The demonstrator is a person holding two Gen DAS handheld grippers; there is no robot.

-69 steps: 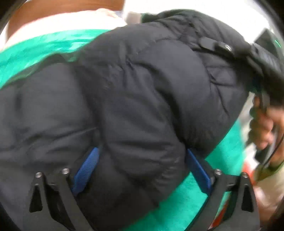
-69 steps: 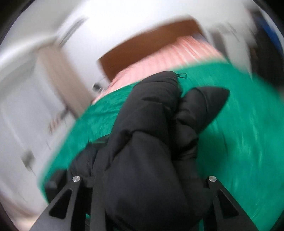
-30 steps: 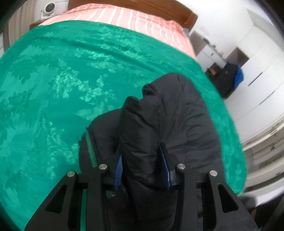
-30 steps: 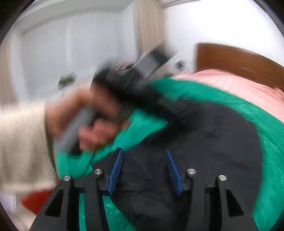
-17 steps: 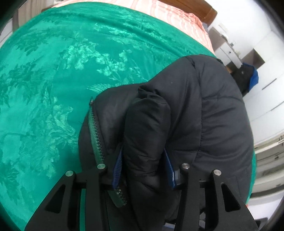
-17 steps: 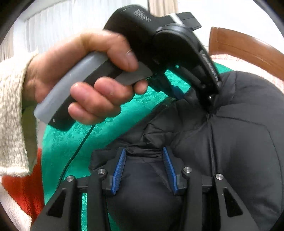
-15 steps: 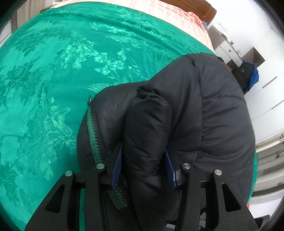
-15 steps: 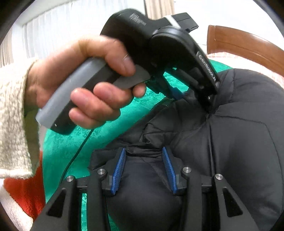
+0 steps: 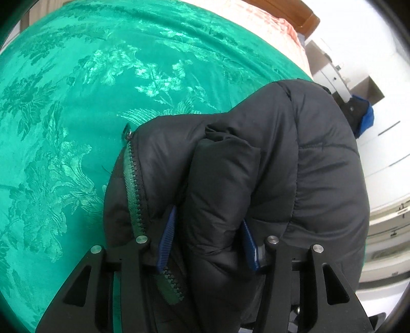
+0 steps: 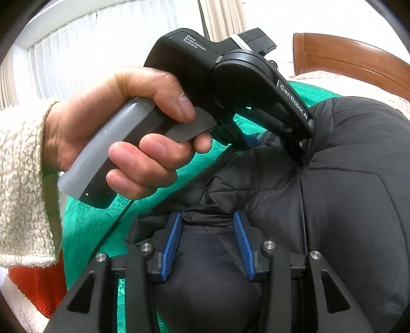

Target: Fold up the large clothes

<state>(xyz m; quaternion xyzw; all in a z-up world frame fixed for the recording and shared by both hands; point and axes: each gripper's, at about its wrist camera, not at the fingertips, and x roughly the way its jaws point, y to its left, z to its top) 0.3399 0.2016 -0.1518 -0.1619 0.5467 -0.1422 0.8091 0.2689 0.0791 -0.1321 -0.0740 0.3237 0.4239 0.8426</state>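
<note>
In the left wrist view, a green bedspread (image 9: 77,107) with a woven flower pattern covered the bed from the left edge to the far middle. Just right of it lay the black puffer jacket (image 9: 320,166), bunched on the near right part of the bed, with its green zipper (image 9: 134,184) running down the jacket's left edge. The left tongs (image 9: 207,243) were clamped on a thick fold of the jacket, the blue pads (image 9: 166,238) pressing into the padding from both sides. Farther right, past the bed's edge, stood white cabinets (image 9: 384,158), and at the far right corner a strip of pink striped bedding (image 9: 269,20) met a wooden headboard (image 9: 294,10). In the right wrist view, a cream fleece sleeve (image 10: 23,184) filled the left edge, and the left hand (image 10: 123,135) gripped the grey handle of the other tool, whose black body reached right and down to the jacket (image 10: 346,205). Pale curtains (image 10: 89,43) hung behind the hand. In the near middle, the right tongs (image 10: 207,246) were closed on another bulge of the jacket, their blue pads (image 10: 171,246) sunk into the fabric. The jacket spread to the right edge, with the headboard (image 10: 346,61) above it.
</note>
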